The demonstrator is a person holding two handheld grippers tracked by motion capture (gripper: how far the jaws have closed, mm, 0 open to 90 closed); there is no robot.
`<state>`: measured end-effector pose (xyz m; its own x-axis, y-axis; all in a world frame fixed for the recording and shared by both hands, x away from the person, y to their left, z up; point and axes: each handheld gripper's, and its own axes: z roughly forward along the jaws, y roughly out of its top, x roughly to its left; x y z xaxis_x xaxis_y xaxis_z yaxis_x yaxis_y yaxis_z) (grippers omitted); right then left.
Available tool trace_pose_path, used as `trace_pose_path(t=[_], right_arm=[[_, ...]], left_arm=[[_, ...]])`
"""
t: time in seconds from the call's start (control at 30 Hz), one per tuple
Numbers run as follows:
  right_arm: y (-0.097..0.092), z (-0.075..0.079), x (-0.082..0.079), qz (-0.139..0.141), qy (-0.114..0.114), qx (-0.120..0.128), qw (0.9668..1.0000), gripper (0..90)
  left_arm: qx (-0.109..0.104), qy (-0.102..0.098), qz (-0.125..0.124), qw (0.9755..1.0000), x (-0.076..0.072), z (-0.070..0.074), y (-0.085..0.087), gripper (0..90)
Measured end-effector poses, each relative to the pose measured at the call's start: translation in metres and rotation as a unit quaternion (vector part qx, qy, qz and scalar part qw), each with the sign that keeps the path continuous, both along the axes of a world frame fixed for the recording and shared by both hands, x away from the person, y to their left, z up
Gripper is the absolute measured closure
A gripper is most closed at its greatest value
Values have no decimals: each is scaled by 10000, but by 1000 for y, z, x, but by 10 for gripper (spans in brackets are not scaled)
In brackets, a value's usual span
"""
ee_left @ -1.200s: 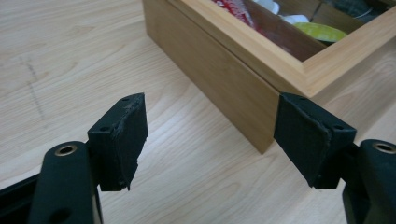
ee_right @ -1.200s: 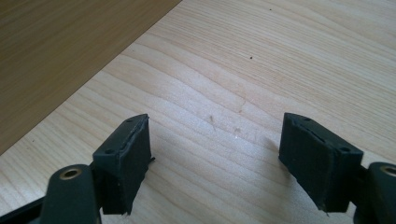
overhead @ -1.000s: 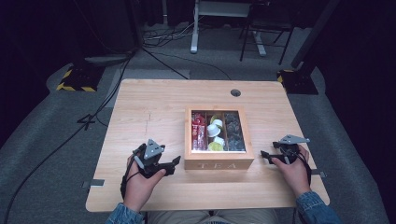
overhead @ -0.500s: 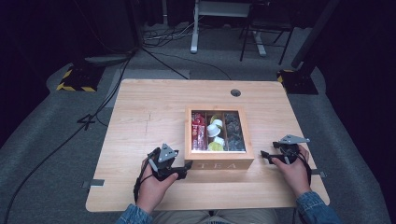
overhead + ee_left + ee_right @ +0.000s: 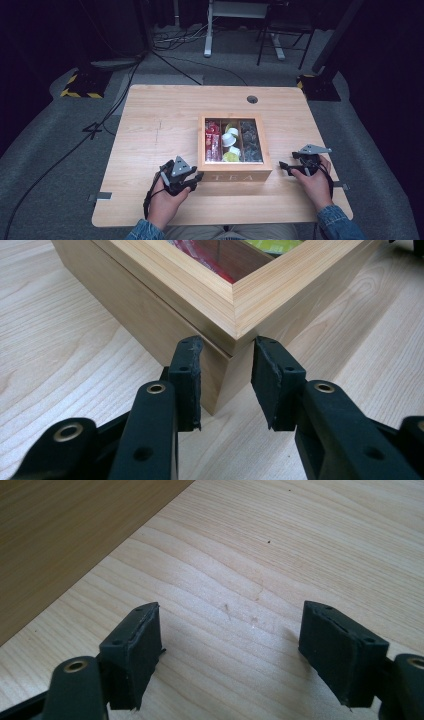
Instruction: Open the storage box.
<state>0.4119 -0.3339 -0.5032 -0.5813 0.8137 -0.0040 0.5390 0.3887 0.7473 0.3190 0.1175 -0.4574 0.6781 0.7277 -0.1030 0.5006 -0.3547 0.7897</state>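
Left gripper view: left gripper [image 5: 227, 385] closing astride tea box [image 5: 200, 305] corner; right gripper [image 5: 245, 655] open over table [image 5: 300, 540].

Surface [image 5: 165, 120]: one, wooden, with one round hole [image 5: 252, 99] in its far edge.
Tea box [image 5: 235, 176]: one, wooden, its corner between the left fingers [image 5: 186, 375], touching neither; three compartments inside.
Red packets [image 5: 213, 141]: several in the compartment nearest the left fingers; exact number cannot be told.
White and yellow pods [image 5: 230, 142]: several in the middle compartment; number unclear.
Dark packets [image 5: 250, 141]: several in the compartment nearest the right fingers [image 5: 135, 650]; number unclear.
Grippers: two, left gripper [image 5: 192, 179] and right gripper [image 5: 284, 167], two fingers each.
Hands: two.
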Motion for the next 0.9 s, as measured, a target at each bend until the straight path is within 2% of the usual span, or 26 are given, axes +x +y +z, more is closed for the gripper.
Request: trace_pose_path(t=[0.17, 0.33, 0.37, 0.4, 0.43, 0.5, 0.57, 0.6, 0.63, 0.67, 0.7, 0.73, 0.83, 0.87, 0.9], right_arm=[[0, 0, 0, 5, 3, 0, 10000, 246], [1, 1, -3, 58, 89, 81, 9999, 256], [3, 6, -5, 227, 173, 160, 9995, 293], [3, 6, -5, 227, 173, 160, 9995, 293], [5, 12, -9, 347, 218, 189, 9990, 284], [7, 20, -13, 479, 379, 418, 9973, 267], [9, 28, -18, 681, 429, 577, 9951, 262], [9, 28, -18, 681, 429, 577, 9951, 262], [15, 41, -26, 941, 327, 610, 9931, 254], [15, 41, -26, 941, 327, 610, 9931, 254], [22, 51, -33, 1150, 234, 614, 9912, 254], [25, 55, -36, 1263, 214, 612, 9899, 260], [36, 60, -44, 1510, 216, 608, 9864, 325], [36, 60, -44, 1510, 216, 608, 9864, 325], [42, 61, -47, 1650, 161, 646, 9840, 387]], left_arm=[[-89, 39, -14, 10000, 0, 2, 3, 687], [-36, -29, -33, 10000, -1, 3, 2, 700], [-48, -83, -47, 9999, -1, 5, 2, 706], [-48, -83, -47, 9999, -1, 5, 2, 713], [-90, -106, -56, 9999, -2, 6, 2, 717], [-109, -103, -51, 9999, -2, 6, 2, 718], [-101, -100, -51, 9999, -2, 6, 2, 717], [-101, -100, -51, 9999, -2, 6, 2, 717], [-86, -119, -63, 9999, -1, 7, 2, 717], [-74, -129, -68, 9999, -1, 7, 2, 717], [-91, -144, -64, 9998, -2, 8, 1, 716], [-74, -156, -60, 9998, -2, 9, 2, 716], [-92, -177, -60, 9998, -2, 10, 2, 715], [-92, -177, -60, 9998, -2, 10, 2, 715], [-82, -198, -58, 9998, -2, 10, 1, 715]])
